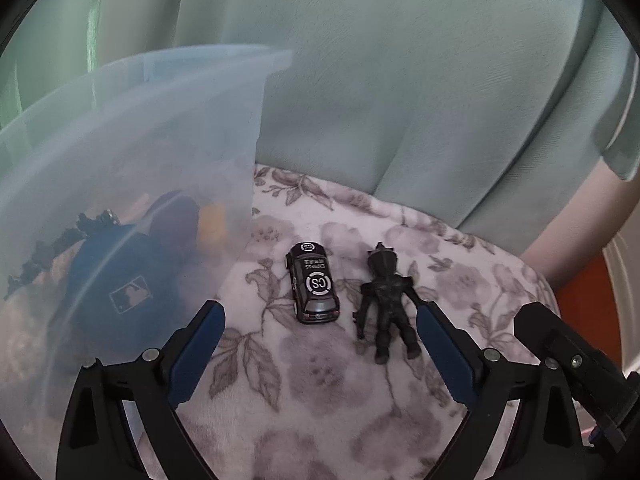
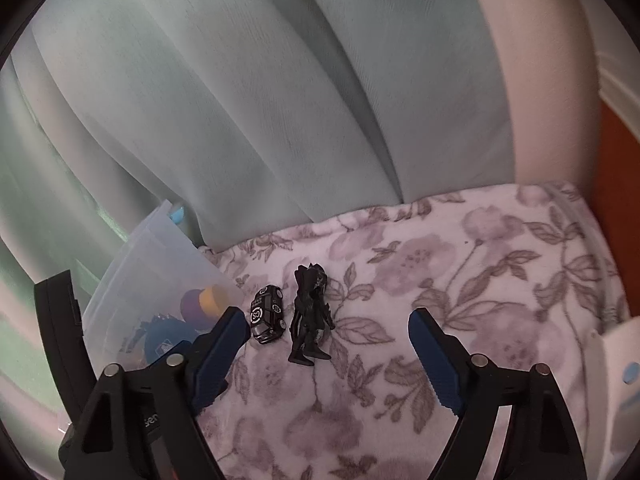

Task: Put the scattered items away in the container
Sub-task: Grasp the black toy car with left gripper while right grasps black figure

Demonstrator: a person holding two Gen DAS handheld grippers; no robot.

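A pale green curtain [image 1: 400, 80] is seen behind a floral blanket [image 1: 320, 380] in the left wrist view. A black toy car [image 1: 313, 283] and a dark toy figure [image 1: 386, 304] are laid side by side on the blanket, apart from each other. A translucent plastic container [image 1: 132, 168] stands just left of the car; a dark blue cap [image 1: 128, 292] is seen through its wall. The left gripper [image 1: 320, 316] is held wide open around both toys, and nothing is gripped.

In the right wrist view, the same curtain [image 2: 280, 100] and blanket [image 2: 440, 280] are shown. The car [image 2: 267, 314] and the figure [image 2: 309, 316] lie beside the container [image 2: 152, 272]. The right gripper [image 2: 326, 320] is spread open with the figure between its fingers, untouched.
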